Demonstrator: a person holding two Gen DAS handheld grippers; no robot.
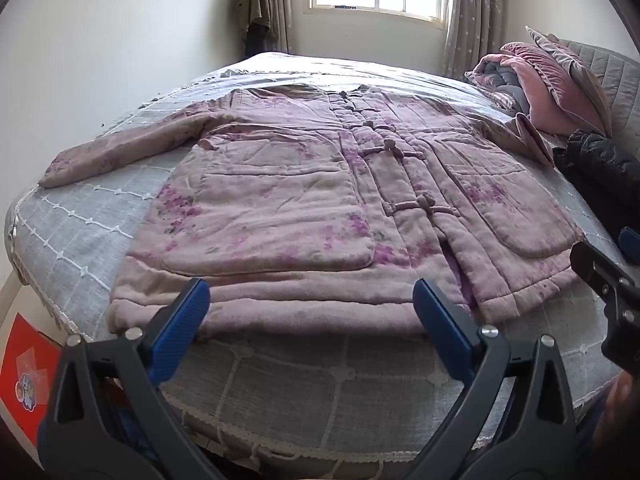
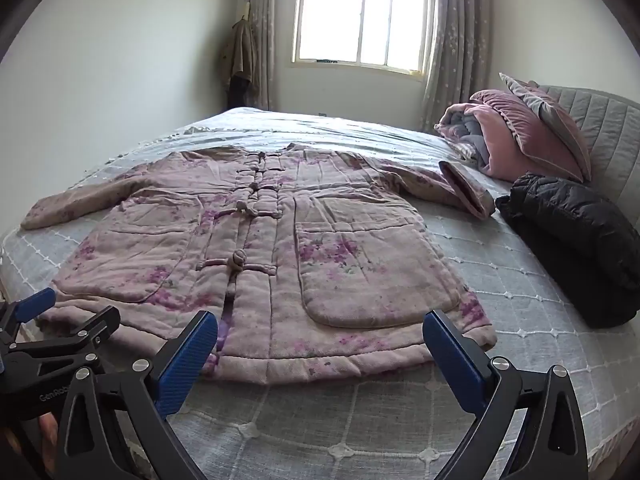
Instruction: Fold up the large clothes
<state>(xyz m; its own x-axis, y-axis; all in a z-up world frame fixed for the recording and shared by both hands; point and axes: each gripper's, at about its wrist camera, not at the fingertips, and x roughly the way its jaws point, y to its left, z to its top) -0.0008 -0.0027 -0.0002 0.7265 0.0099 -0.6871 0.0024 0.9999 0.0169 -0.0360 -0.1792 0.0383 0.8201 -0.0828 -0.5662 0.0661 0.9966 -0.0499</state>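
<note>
A pink quilted floral jacket (image 1: 304, 184) (image 2: 280, 256) lies spread flat, front up, on the grey bed, knot buttons fastened and both sleeves out to the sides. My left gripper (image 1: 312, 296) hovers open over the near hem, nothing between its blue fingers (image 1: 180, 320). My right gripper (image 2: 320, 332) stands open above the hem's right half, also empty. Each gripper shows at the edge of the other's view: the right gripper (image 1: 608, 276), the left gripper (image 2: 36, 312).
A folded black puffer jacket (image 2: 576, 240) lies on the bed's right side. Pink and grey pillows and a rolled quilt (image 2: 520, 140) sit against the headboard. The grey checked bedspread (image 2: 520, 300) reaches the near edge. A red box (image 1: 24, 376) is at lower left, beside the bed.
</note>
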